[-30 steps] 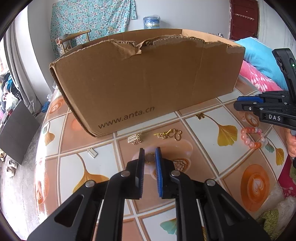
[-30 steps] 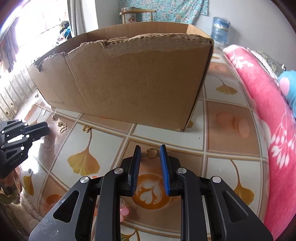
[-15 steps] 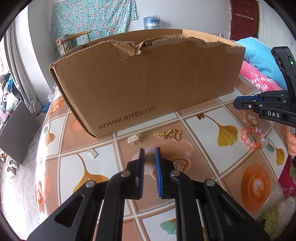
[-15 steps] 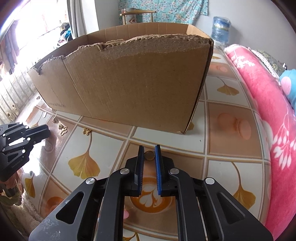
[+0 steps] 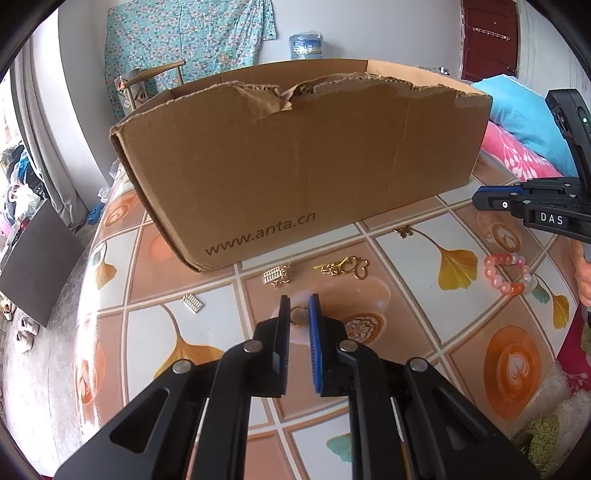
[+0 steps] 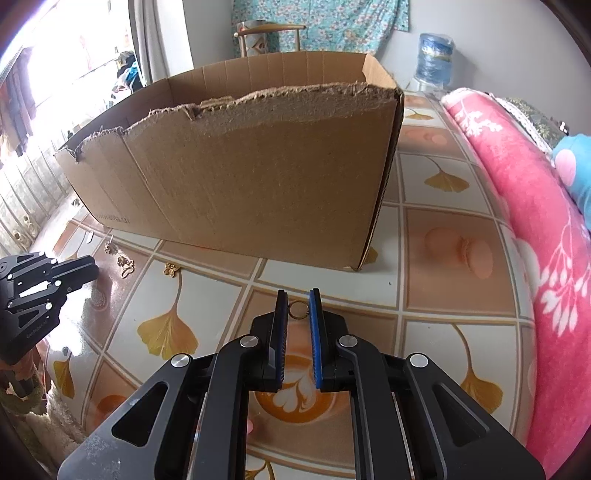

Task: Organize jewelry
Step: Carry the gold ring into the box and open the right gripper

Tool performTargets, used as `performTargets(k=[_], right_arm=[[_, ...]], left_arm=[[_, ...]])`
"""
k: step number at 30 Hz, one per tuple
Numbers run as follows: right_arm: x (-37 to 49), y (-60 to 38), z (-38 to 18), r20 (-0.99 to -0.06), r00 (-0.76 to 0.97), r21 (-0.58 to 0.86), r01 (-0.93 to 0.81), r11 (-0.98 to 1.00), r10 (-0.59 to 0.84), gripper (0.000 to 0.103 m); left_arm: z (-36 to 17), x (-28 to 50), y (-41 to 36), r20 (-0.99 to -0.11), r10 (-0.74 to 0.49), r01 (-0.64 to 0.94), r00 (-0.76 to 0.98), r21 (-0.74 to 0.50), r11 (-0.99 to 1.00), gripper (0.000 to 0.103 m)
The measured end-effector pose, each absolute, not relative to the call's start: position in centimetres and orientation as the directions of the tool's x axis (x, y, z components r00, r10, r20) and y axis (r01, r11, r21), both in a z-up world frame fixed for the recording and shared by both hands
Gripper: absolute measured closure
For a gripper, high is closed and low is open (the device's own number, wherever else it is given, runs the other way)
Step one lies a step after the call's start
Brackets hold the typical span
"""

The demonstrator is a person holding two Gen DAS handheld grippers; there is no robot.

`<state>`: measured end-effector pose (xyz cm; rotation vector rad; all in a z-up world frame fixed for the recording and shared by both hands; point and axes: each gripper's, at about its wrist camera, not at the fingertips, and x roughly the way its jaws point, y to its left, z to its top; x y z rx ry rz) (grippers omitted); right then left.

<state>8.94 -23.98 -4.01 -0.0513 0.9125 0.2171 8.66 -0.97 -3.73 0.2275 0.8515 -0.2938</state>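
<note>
My left gripper [image 5: 298,308] is shut on a small gold ring [image 5: 298,316], held above the patterned tablecloth. My right gripper [image 6: 298,304] is shut on another gold ring [image 6: 298,309], held a little above the cloth. An open cardboard box [image 5: 295,162] stands behind both; it also shows in the right wrist view [image 6: 258,177]. Loose on the cloth lie a gold chain with a heart charm [image 5: 343,266], a gold bar cluster [image 5: 276,277], a silver bar piece [image 5: 192,303], a small gold butterfly [image 5: 403,232] and a pink bead bracelet [image 5: 506,272].
A pink floral blanket [image 6: 517,206] borders the table on the right. The table's left edge [image 5: 85,295] drops to the floor. A chair [image 6: 271,35] and a water bottle [image 6: 436,61] stand behind the box. A fluffy mat [image 5: 546,417] lies at the near right.
My right gripper closed on the gold ring and lifted it off the cloth toward the box. My left gripper held its ring and barely moved.
</note>
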Motion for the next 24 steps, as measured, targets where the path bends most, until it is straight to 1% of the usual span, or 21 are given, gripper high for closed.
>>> performTargets(k=[5, 10, 15, 16, 20, 22, 24], right_arm=[[8.1, -23.9, -3.2, -0.772, 0.613, 0.044, -0.212, 0.976, 0.168, 0.094], [7.0, -23.9, -1.2, -0.745, 0.642, 0.047, -0.218, 0.975, 0.18, 0.094], [5.5, -23.2, 2.0, -0.693, 0.686, 0.061, -0.252, 0.966, 0.223, 0.094], [5.1, -22.9, 3.2, -0.671, 0.702, 0.065, -0.267, 0.961, 0.24, 0.094], [5.4, -21.8, 7.1, -0.604, 0.735, 0.074, -0.333, 0.94, 0.309, 0.094], [6.0, -21.2, 8.9, -0.581, 0.738, 0.078, -0.37, 0.926, 0.343, 0.094], [7.6, -20.9, 10.7, -0.568, 0.73, 0.085, -0.407, 0.909, 0.38, 0.094]], left_arm=[[-2.7, 8.0, -1.1, -0.746, -0.158, 0.343, 0.647, 0.1, 0.934, 0.094], [-0.8, 7.0, -1.1, -0.713, -0.164, 0.34, 0.682, 0.11, 0.934, 0.094], [2.9, 5.7, -0.9, -0.651, -0.187, 0.351, 0.735, 0.129, 0.928, 0.094], [3.8, 5.6, -0.9, -0.638, -0.199, 0.356, 0.744, 0.126, 0.926, 0.094], [8.2, 5.3, -1.3, -0.549, -0.246, 0.386, 0.799, 0.155, 0.909, 0.094], [10.0, 6.0, -1.6, -0.522, -0.28, 0.41, 0.806, 0.152, 0.899, 0.094], [11.2, 7.2, -1.7, -0.516, -0.302, 0.427, 0.801, 0.14, 0.893, 0.094]])
